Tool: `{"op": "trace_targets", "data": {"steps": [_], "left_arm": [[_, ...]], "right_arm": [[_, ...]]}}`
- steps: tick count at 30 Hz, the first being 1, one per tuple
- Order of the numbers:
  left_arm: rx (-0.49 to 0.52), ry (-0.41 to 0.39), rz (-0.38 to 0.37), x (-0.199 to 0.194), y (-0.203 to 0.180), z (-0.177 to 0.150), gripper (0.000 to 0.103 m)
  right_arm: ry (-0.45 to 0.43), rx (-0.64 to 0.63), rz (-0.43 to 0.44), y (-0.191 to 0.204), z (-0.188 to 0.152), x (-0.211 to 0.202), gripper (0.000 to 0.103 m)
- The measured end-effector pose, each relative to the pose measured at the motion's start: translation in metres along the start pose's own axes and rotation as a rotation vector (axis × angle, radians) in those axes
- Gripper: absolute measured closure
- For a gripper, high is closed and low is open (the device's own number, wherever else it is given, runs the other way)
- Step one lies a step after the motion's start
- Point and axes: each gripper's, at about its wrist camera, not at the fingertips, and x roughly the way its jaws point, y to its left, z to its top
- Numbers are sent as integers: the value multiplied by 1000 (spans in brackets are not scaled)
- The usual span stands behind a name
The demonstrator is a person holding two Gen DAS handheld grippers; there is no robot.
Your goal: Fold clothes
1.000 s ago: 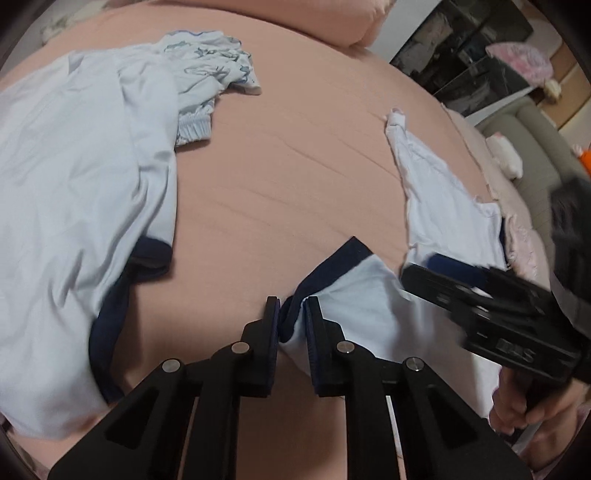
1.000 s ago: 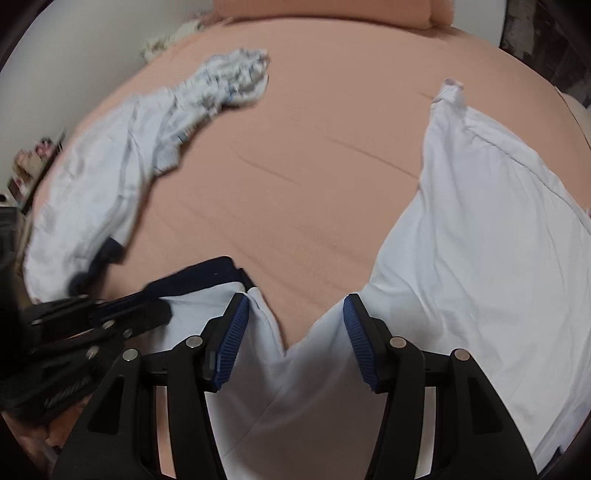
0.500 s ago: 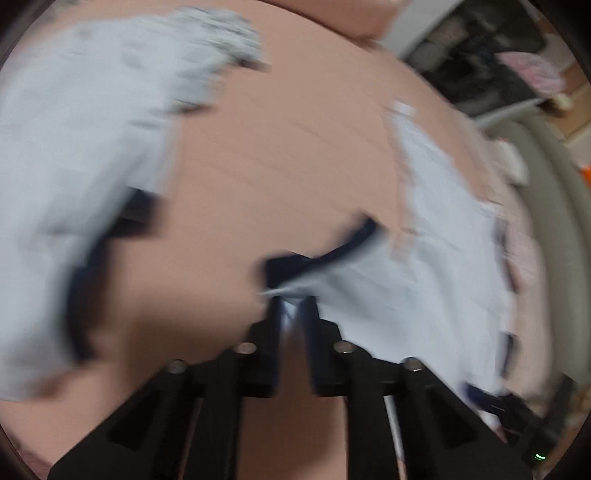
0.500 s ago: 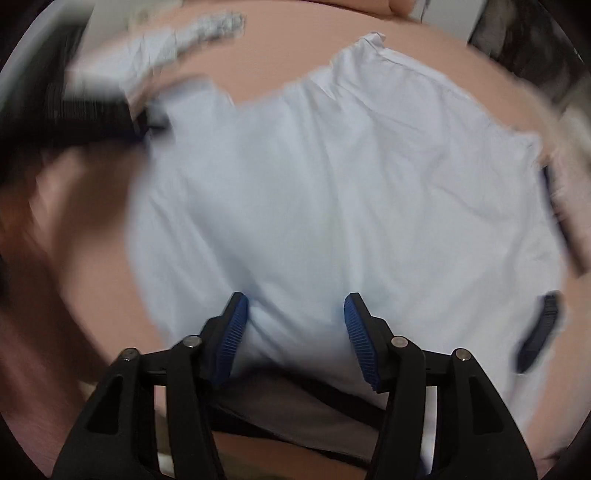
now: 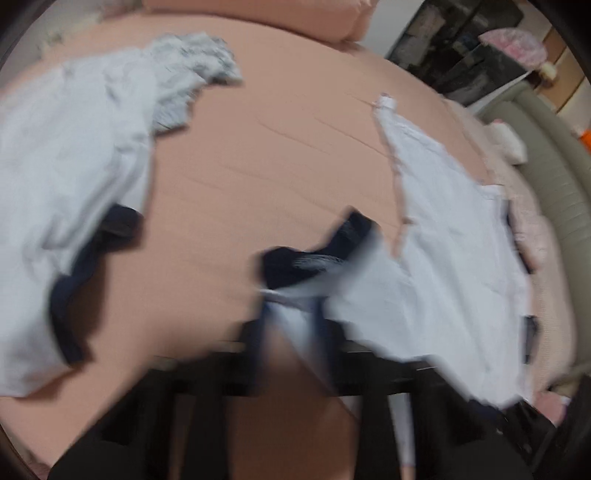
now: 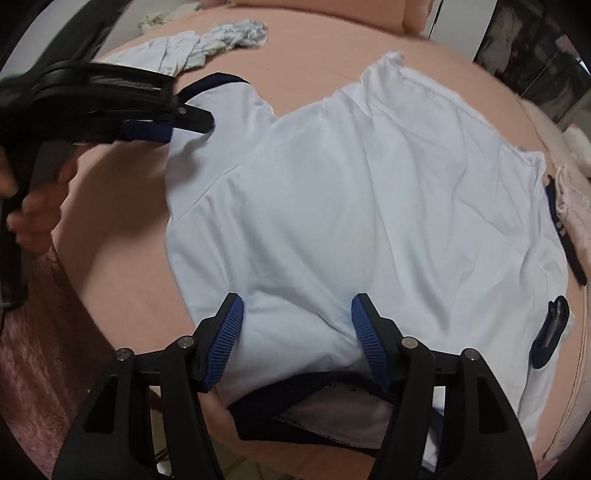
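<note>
Left gripper (image 6: 184, 122) fingers pinch the T-shirt (image 6: 351, 206) sleeve; right gripper (image 6: 295, 332) fingers wide by its collar. Limp, light: we grip hems.

A bed (image 6: 314, 62) in a salmon-pink sheet carries everything here. Spread flat across its near right part lies a white T-shirt (image 6: 369, 206) with navy trim, collar nearest, hem running toward the far side, one navy-cuffed sleeve out to the left. Over on the far left there's a second white garment with navy edging (image 5: 62, 192), rumpled, and touching its far end a crumpled pale patterned piece (image 5: 192, 70). Bare sheet, lightly creased, runs between the two. A pink pillow (image 5: 258, 14) sits along the far edge, and pale pink clothing (image 6: 569, 206) lies bunched at the right edge.
</note>
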Motion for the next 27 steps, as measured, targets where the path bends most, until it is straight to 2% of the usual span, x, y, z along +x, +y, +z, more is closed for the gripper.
{"op": "trace_targets", "data": {"steps": [2,6,8,10,12,14,16,18,20,21,22,23,27], "left_arm": [[-48,-8,-33,-5,4,-1,96],[-116,-7,-48,-23,23,-7,96],[-167,41,-129,-20,32,-10,91],[-191,82,-195,-12,34,-15,64],[-132,59,-189,-9,19,-16,56],[-55,32,-140,-4,5,-16,55],[-16,5,-98,1,-3,-10,55],[6,-20,-63,3,-6,-5,55],[-16,-30,-37,2,-4,0,66],[-19,-32,-35,2,-5,2,87],[-21,-33,-35,0,-6,4,98],[-21,-42,-65,-5,-11,5,98],[129,-115,-198,-44,-50,-1,98]], "right_arm": [[16,18,29,-1,-5,-1,39],[27,33,77,-4,-15,-8,41],[13,37,99,-6,-19,-13,42],[-7,75,128,-14,-17,-18,45],[-31,151,158,-30,-13,-26,45],[-57,195,120,-47,-8,-33,44],[-62,219,60,-60,-7,-36,43],[-48,255,50,-65,-15,-36,43],[-33,292,53,-69,-24,-36,43],[-28,302,55,-71,-27,-35,43],[-27,304,52,-73,-29,-35,43],[-30,304,46,-77,-31,-37,43],[-59,329,34,-92,-29,-44,43]]}}
